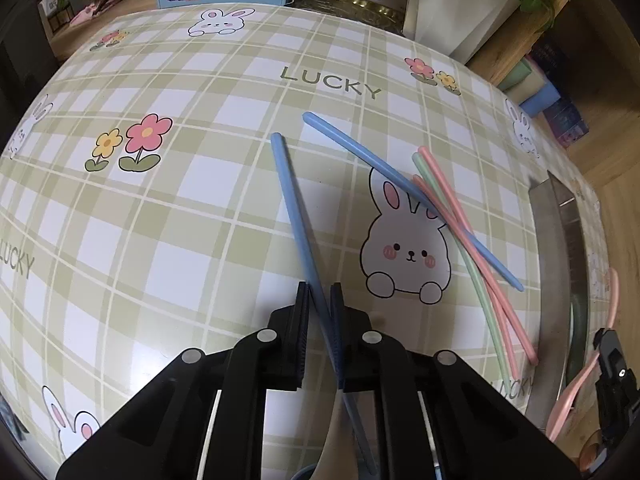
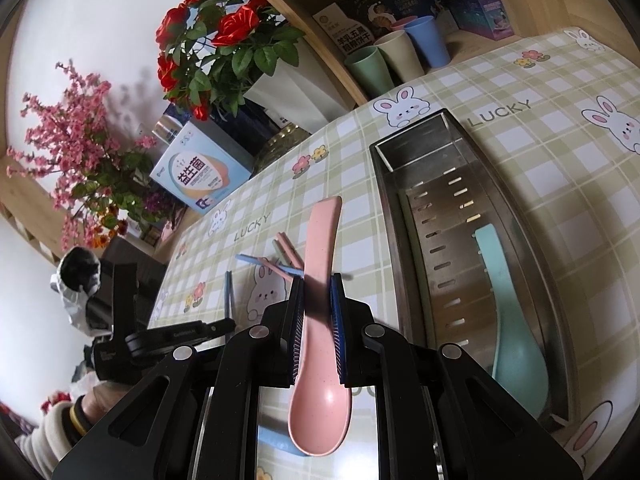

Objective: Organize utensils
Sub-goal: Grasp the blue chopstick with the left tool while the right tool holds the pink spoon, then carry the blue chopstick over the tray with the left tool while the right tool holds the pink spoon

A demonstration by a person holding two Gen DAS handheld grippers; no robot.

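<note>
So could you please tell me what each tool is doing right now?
Left tool: shut on blue chopstick.
Right tool: shut on pink spoon.

Even bright indoor light, soft shadows, sharp centre (strong fisheye bending, dark corners)

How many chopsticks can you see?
5. One blue chopstick is held in the left gripper. A second blue chopstick, a green chopstick and two pink chopsticks lie crossed on the tablecloth. Others may be hidden.

Loose chopsticks [image 1: 460, 232] block the way to the tray [image 1: 560, 248].
</note>
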